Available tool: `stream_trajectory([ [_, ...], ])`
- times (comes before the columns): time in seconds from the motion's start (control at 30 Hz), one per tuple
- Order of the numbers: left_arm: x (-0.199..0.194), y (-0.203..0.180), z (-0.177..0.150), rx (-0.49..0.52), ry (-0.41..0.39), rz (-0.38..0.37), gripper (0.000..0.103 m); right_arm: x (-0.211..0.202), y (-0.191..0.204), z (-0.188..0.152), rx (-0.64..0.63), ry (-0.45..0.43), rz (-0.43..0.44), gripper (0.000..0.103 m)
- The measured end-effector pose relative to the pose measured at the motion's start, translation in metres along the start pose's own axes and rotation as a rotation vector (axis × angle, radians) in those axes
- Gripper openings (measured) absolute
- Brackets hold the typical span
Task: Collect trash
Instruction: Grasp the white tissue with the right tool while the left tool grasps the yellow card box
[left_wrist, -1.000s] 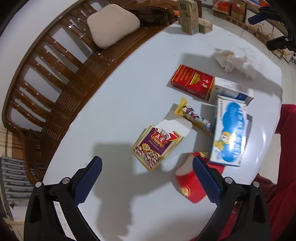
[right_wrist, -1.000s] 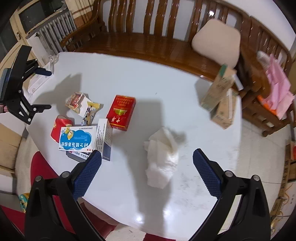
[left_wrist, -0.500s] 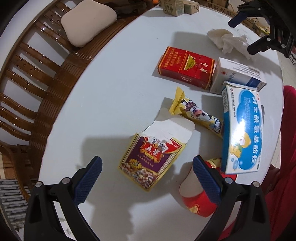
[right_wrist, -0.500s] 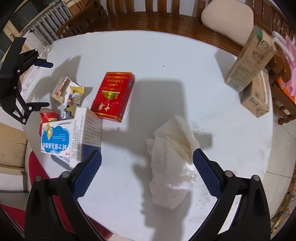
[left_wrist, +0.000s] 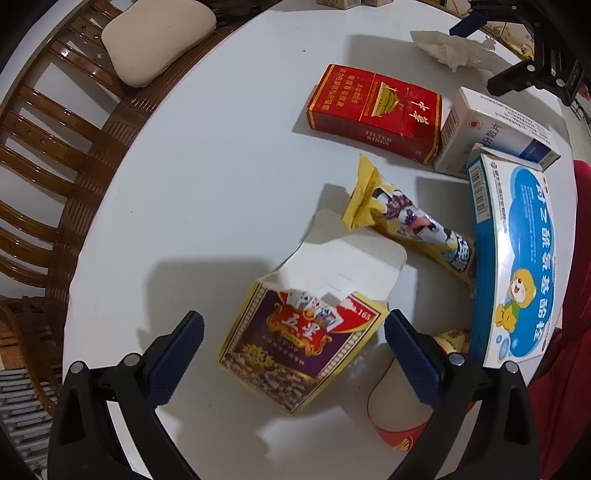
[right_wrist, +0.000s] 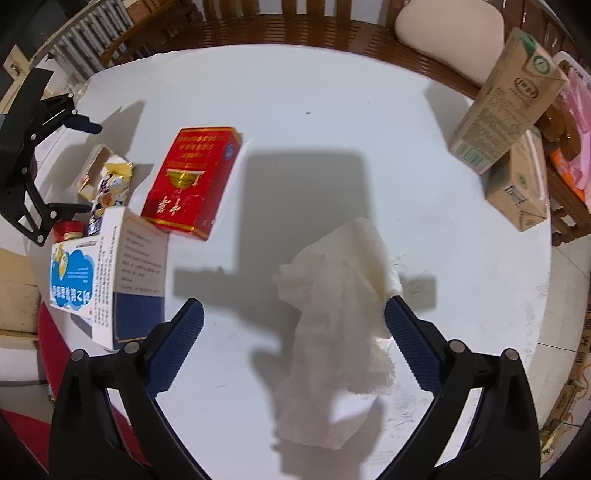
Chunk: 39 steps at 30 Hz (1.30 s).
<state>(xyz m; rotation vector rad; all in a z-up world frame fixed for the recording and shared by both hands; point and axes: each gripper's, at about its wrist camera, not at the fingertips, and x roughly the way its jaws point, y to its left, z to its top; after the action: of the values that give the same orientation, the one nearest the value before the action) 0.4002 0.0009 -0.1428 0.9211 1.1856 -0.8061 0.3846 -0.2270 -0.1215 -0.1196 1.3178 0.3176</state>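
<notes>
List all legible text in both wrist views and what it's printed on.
"FILTER KINGS" and "20": side of the red cigarette pack.
"165": open playing-card box.
Large Chinese characters on the blue-and-white medicine box and on the white box: not transcribed here.
Print on the tan cartons: too small to read.
The crumpled tissue: no text.

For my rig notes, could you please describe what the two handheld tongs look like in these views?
Both look alike. The left tongs and the right tongs each have two black, angular arms with round silver screws along them, ending in dark blue pads with a fine ribbed texture. In the right wrist view, the other tongs' black frame shows open cut-outs. No cables, sleeves or hands are visible.
</notes>
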Motion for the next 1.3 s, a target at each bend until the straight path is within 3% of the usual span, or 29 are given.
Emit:
stream_trajectory([
  [0.33, 0.011, 0.007, 0.002, -0.031, -0.018, -0.032, 0.092, 0.008, -0.012, -0.006, 0.010, 0.017, -0.070, 0.094],
  [0.43, 0.013, 0.007, 0.001, -0.034, -0.018, -0.040, 0.084, 0.015, -0.014, -0.003, 0.016, 0.032, -0.066, 0.072],
  [0.57, 0.013, 0.008, 0.003, -0.043, -0.037, -0.049, 0.076, 0.015, -0.018, -0.004, 0.028, 0.025, -0.071, 0.059],
  [0.77, 0.013, 0.006, 0.004, -0.082, -0.041, -0.020, 0.072, 0.010, -0.029, -0.007, 0.050, 0.027, -0.101, 0.027],
  [0.9, 0.010, 0.011, 0.001, -0.183, -0.061, 0.022, 0.070, 0.008, -0.032, -0.011, 0.059, 0.026, -0.111, 0.024],
  [1.1, -0.006, 0.011, -0.008, -0.314, -0.130, 0.165, 0.064, -0.004, -0.020, -0.009, 0.063, -0.023, -0.135, 0.023],
  [1.3, -0.029, 0.023, -0.022, -0.454, -0.178, 0.214, 0.064, -0.032, -0.007, -0.015, 0.054, -0.095, -0.157, 0.023],
])
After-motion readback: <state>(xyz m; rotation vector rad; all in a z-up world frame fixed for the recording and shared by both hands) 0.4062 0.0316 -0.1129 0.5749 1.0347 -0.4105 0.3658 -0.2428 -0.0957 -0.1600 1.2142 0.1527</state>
